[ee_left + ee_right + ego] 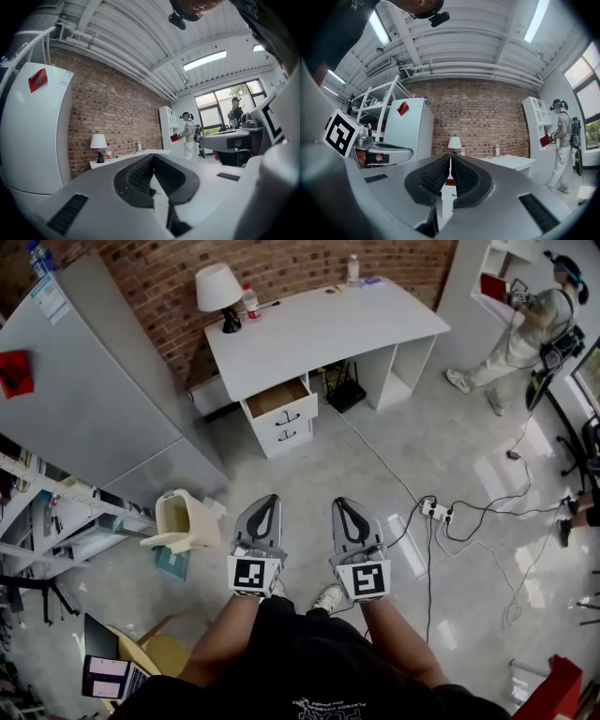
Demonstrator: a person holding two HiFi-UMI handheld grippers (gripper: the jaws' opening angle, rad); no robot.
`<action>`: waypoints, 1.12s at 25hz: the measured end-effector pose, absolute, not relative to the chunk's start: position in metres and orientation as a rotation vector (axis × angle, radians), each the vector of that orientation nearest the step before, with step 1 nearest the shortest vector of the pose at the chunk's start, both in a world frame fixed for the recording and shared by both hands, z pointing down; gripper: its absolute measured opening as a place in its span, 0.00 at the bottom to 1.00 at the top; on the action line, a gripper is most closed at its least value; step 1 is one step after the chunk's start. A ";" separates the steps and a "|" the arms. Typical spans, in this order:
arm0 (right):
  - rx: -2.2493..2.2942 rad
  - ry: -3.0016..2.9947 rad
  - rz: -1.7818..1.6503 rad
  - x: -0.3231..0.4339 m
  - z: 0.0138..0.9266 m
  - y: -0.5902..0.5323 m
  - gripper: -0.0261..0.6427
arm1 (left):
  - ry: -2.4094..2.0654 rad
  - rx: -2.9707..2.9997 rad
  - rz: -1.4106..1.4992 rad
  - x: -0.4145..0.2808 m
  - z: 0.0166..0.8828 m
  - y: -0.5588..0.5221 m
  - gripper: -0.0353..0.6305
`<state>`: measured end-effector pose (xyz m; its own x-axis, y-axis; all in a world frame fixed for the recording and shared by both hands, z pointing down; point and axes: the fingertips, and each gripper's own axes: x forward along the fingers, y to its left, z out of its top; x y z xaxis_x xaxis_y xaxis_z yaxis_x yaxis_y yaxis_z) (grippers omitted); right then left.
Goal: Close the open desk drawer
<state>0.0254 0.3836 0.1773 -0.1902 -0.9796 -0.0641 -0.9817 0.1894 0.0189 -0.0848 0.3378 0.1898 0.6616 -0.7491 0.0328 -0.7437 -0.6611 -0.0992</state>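
Observation:
The white desk [319,324] stands against the brick wall, far ahead of me. Its top drawer [277,397] is pulled out at the left end, showing a brown inside, above two closed drawers [284,427]. My left gripper [265,501] and right gripper [339,504] are held side by side over the floor, well short of the desk, both shut and empty. In the right gripper view the shut jaws [450,157] point at the open drawer [450,183]. The left gripper's jaws [152,155] point at the desk [126,158].
A tall grey cabinet [94,381] stands left of the desk. A lamp [217,292] and a bottle [251,304] sit on the desktop. A beige bin [178,521] lies on the floor at left; a power strip [433,512] with cables at right. A person [525,334] stands far right.

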 end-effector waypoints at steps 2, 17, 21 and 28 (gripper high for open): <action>-1.954 2.410 0.100 0.025 0.175 0.379 0.08 | 1.275 -2.781 -0.118 -0.087 0.192 0.335 0.06; -1.951 2.527 0.093 0.005 0.182 0.261 0.08 | 1.279 -2.787 -0.120 -0.098 0.198 0.221 0.06; -1.968 2.527 0.085 -0.004 0.183 0.224 0.08 | 1.271 -2.795 -0.111 -0.109 0.196 0.183 0.06; -2.011 2.506 0.014 -0.012 0.194 0.178 0.08 | 1.225 -2.828 -0.100 -0.119 0.200 0.140 0.06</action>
